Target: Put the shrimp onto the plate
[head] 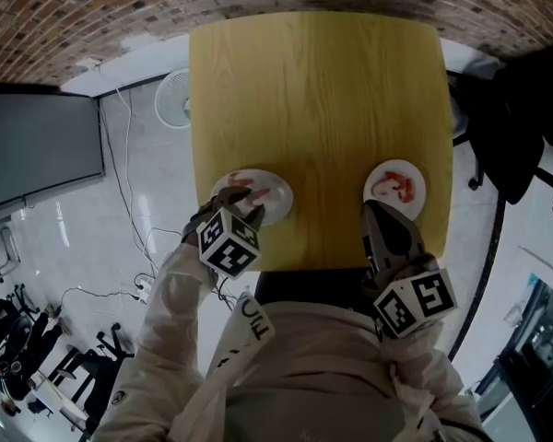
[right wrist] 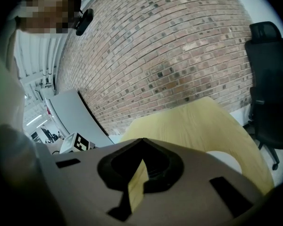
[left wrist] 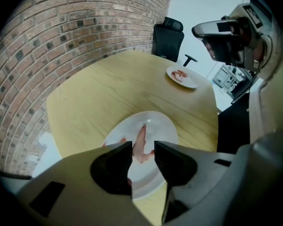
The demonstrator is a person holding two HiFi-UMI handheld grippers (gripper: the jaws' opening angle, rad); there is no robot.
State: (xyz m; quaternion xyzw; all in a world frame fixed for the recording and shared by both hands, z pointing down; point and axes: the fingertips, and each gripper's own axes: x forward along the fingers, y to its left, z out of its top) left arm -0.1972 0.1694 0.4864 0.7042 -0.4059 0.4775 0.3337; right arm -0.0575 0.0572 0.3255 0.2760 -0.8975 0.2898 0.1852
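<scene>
Two white plates sit near the front edge of a wooden table [head: 313, 90]. The left plate [head: 275, 201] [left wrist: 158, 126] carries a pale shrimp [left wrist: 141, 142] lying flat between the tips of my left gripper [head: 247, 212] [left wrist: 143, 157], whose jaws stand apart. A second reddish shrimp [left wrist: 111, 144] peeks out beside the left jaw. The right plate [head: 415, 175] [left wrist: 192, 83] holds more red shrimp [head: 392, 188] [left wrist: 179, 74]. Just short of that plate, over the table's front edge, hovers my right gripper [head: 372, 212] [right wrist: 142, 140], shut with nothing in it.
A black office chair [head: 521, 127] [left wrist: 169, 37] stands to the right of the table. A brick wall [left wrist: 61, 36] runs behind it. A white fan [head: 173, 98] and cables lie on the floor at the left. My body is close against the near table edge.
</scene>
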